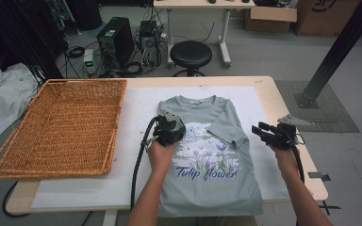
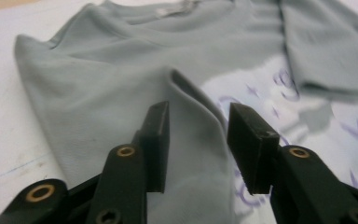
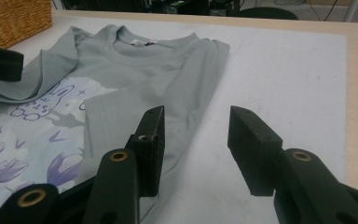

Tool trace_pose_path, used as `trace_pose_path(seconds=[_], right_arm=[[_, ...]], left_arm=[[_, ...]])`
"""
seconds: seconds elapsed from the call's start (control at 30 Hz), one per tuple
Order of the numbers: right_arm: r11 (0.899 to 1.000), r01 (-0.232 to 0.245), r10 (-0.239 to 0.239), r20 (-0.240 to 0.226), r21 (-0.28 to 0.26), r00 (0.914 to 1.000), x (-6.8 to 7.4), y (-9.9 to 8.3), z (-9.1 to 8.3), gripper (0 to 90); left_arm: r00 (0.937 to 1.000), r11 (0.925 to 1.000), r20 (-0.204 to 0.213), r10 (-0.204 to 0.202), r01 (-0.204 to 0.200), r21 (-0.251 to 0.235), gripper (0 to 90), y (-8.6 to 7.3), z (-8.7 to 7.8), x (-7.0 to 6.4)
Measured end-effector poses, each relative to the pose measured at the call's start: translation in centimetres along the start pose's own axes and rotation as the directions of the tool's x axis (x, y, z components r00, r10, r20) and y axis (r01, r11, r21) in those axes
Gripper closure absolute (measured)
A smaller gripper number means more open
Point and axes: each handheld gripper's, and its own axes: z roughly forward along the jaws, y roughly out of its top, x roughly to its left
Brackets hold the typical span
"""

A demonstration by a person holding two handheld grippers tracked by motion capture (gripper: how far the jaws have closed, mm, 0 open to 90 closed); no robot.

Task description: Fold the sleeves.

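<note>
A grey T-shirt (image 1: 217, 155) printed "Tulip flower" lies flat on the white mat, collar at the far end, both sleeves folded inward. My left gripper (image 1: 169, 128) hovers over the shirt's left chest, open. In the left gripper view its jaws (image 2: 196, 144) straddle a raised fold of grey cloth (image 2: 193, 100) without closing on it. My right gripper (image 1: 267, 133) is held just off the shirt's right edge, open. In the right gripper view (image 3: 196, 144) its left jaw is over the folded shirt edge (image 3: 186, 93) and its right jaw over bare mat.
A wicker basket (image 1: 61, 125) sits at the table's left side. The white mat (image 1: 264, 101) covers most of the wooden tabletop (image 1: 283, 99). Beyond the far edge stand a black stool (image 1: 190, 54) and computer towers (image 1: 118, 42).
</note>
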Motion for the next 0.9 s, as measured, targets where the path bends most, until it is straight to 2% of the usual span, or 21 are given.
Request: trace_pose_path(seconds=[0.03, 0.1, 0.17, 0.23, 0.3, 0.33, 0.37, 0.4, 0.47, 0.5, 0.53, 0.57, 0.6, 0.63, 0.67, 0.73, 0.8, 0.9], right_arm=[[1.000, 0.002, -0.002, 0.001, 0.002, 1.0000, 0.1, 0.0, 0.0, 56.5], [1.000, 0.005, -0.005, 0.002, 0.007, 1.0000, 0.1, -0.1, 0.0, 56.4], [1.000, 0.002, -0.002, 0.005, 0.009, 1.0000, 0.0, -0.2, -0.1, 56.4], [1.000, -0.003, 0.003, 0.007, 0.008, 1.0000, -0.2, -0.2, -0.2, 56.4], [1.000, -0.003, 0.003, 0.008, 0.006, 1.0000, -0.3, -0.3, -0.3, 56.4], [1.000, -0.003, 0.003, 0.008, 0.006, 1.0000, -0.3, -0.3, -0.3, 56.4], [1.000, 0.000, 0.000, 0.010, 0.005, 1.0000, -0.3, -0.2, -0.5, 56.5], [1.000, 0.000, 0.000, 0.010, 0.004, 0.9999, -0.3, -0.2, -0.5, 56.5], [1.000, -0.004, 0.004, 0.013, 0.002, 0.9999, -0.5, -0.2, -0.6, 56.5], [1.000, -0.005, 0.005, 0.013, 0.002, 0.9999, -0.5, -0.2, -0.6, 56.4], [1.000, -0.009, 0.009, 0.013, 0.001, 0.9999, -0.5, -0.2, -0.6, 56.5], [1.000, -0.010, 0.010, 0.011, 0.001, 0.9999, -0.5, -0.3, -0.6, 56.4], [1.000, -0.010, 0.010, 0.009, 0.002, 0.9999, -0.4, -0.3, -0.5, 56.5], [1.000, -0.008, 0.008, 0.007, 0.002, 0.9999, -0.3, -0.3, -0.4, 56.5], [1.000, -0.005, 0.005, 0.004, 0.002, 1.0000, -0.2, -0.3, -0.4, 56.5], [1.000, -0.002, 0.002, 0.004, 0.003, 1.0000, 0.0, -0.3, -0.3, 56.4], [1.000, -0.001, 0.001, 0.005, 0.003, 1.0000, 0.0, -0.2, -0.3, 56.5], [1.000, 0.003, -0.003, 0.009, 0.000, 1.0000, 0.1, -0.1, -0.3, 56.6]], left_arm=[[0.9998, 0.9999, 0.015, -0.016, 0.016, 0.003, 58.2, 0.2, 0.3, 0.0], [0.9989, 0.9998, 0.043, -0.018, 0.018, 0.004, 54.8, 0.7, 0.7, -0.3], [0.9955, 0.9992, 0.090, -0.030, 0.032, -0.023, 54.9, 1.0, 0.9, -0.7], [0.9914, 0.9989, 0.126, -0.035, 0.031, 0.034, 54.9, 1.4, 1.7, -0.9], [0.9906, 0.9942, 0.129, -0.046, 0.033, 0.103, 53.5, 1.5, 2.5, -1.1], [0.9906, 0.9942, 0.129, -0.046, 0.033, 0.103, 52.8, 1.5, 2.5, -1.1], [0.9848, 0.9910, 0.154, -0.080, 0.062, 0.118, 52.8, 1.4, 2.8, -1.1], [0.9801, 0.9899, 0.178, -0.089, 0.067, 0.125, 52.8, 1.3, 2.9, -1.2], [0.9677, 0.9896, 0.239, -0.081, 0.049, 0.135, 53.1, 1.3, 2.8, -1.5], [0.9547, 0.9900, 0.289, -0.072, 0.033, 0.137, 53.0, 1.2, 2.8, -1.6], [0.9559, 0.9908, 0.287, -0.061, 0.023, 0.134, 52.7, 1.2, 2.7, -1.7], [0.9610, 0.9936, 0.275, -0.030, -0.001, 0.113, 51.4, 1.2, 2.3, -1.8], [0.9646, 0.9949, 0.263, -0.021, -0.005, 0.101, 50.5, 1.2, 2.0, -1.7], [0.9694, 0.9961, 0.245, -0.020, -0.001, 0.089, 50.1, 1.2, 1.6, -1.6], [0.9713, 0.9975, 0.237, -0.019, 0.003, 0.071, 48.9, 1.2, 1.3, -1.5], [0.9758, 0.9997, 0.218, -0.022, 0.023, -0.004, 48.1, 1.1, 0.2, -1.2], [0.9797, 0.9964, 0.198, -0.028, 0.043, -0.073, 47.4, 1.0, -1.2, -0.7], [0.9897, 0.9882, 0.139, -0.037, 0.056, -0.142, 43.0, 0.6, -2.6, 0.1]])
